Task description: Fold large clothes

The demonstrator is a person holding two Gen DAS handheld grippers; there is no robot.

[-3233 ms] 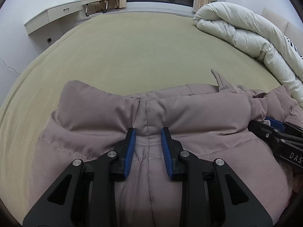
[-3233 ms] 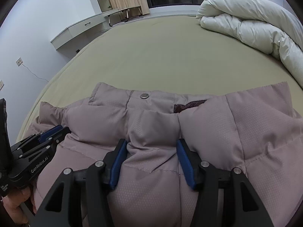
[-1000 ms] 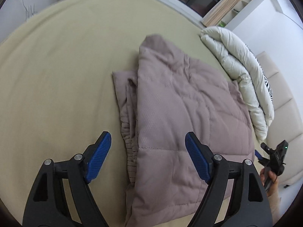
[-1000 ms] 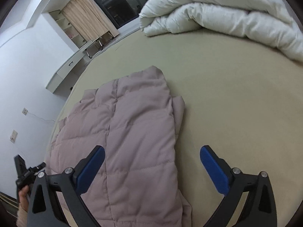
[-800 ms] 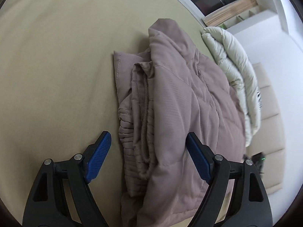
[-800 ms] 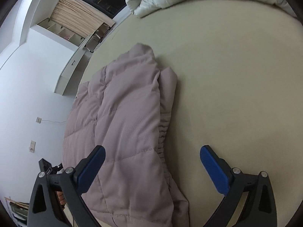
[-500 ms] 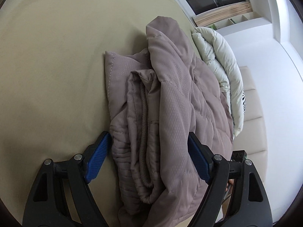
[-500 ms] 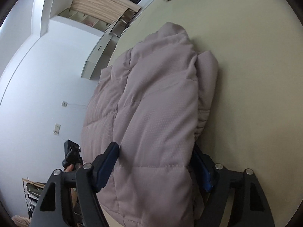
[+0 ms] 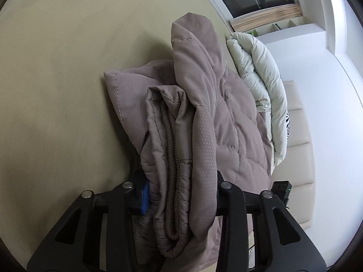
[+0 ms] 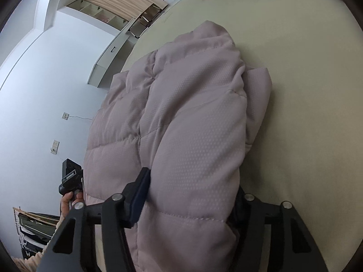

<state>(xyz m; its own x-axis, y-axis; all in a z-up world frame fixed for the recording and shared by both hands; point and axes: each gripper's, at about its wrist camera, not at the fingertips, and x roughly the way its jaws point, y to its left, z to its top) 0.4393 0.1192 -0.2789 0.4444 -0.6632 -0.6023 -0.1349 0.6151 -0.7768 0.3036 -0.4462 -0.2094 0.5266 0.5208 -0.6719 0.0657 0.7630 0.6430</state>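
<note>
Left gripper (image 9: 181,195), seen along its own fingers: the jaws are closed part-way onto one end of the folded puffer jacket (image 9: 204,117), the stacked layers and a strip of knitted ribbing (image 9: 171,158) bulging between them; a blue pad (image 9: 145,196) shows on the left-hand finger, pressed against the fabric, while the other pad is hidden behind the jacket. Right gripper (image 10: 190,197), in its own view: the jaws are likewise closed part-way around the opposite end of the jacket (image 10: 181,117), the dark pad of one finger (image 10: 140,195) against the quilted top layer and the other finger mostly covered by fabric. The jacket, mauve and quilted, lies folded in several layers on the beige bed (image 9: 56,79), its far end resting on the sheet. Beyond it, a rolled white duvet (image 9: 263,86) lies beside a padded headboard (image 9: 299,147). In the right-wrist view, the left gripper's body and the hand (image 10: 70,200) holding it appear past the jacket, with a white wall (image 10: 45,90) and a hanging rack of clothes (image 10: 31,233) behind.
</note>
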